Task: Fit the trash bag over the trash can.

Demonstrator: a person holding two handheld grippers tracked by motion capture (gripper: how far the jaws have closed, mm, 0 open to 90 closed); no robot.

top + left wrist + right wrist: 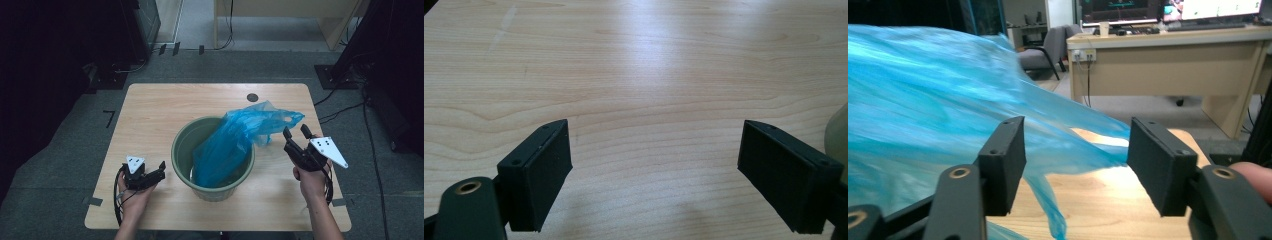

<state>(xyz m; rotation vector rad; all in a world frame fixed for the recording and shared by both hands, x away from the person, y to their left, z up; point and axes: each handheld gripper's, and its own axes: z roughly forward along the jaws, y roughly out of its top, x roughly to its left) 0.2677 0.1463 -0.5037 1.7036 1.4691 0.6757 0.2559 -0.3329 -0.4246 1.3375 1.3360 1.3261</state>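
My blue plastic bag (235, 145) sits half inside the green bin (182, 150) at the middle of the desk (150, 110), its top spilling over the right rim. My right tongs (296, 134) hover just right of that loose plastic, jaws wide and holding nothing. My left tongs (161, 170) rest left of the bin, spread wide over bare wood.

We see the blue bag (923, 100) blurred and cut off at the left edge; the bin (838, 135) shows as a sliver at the right edge.
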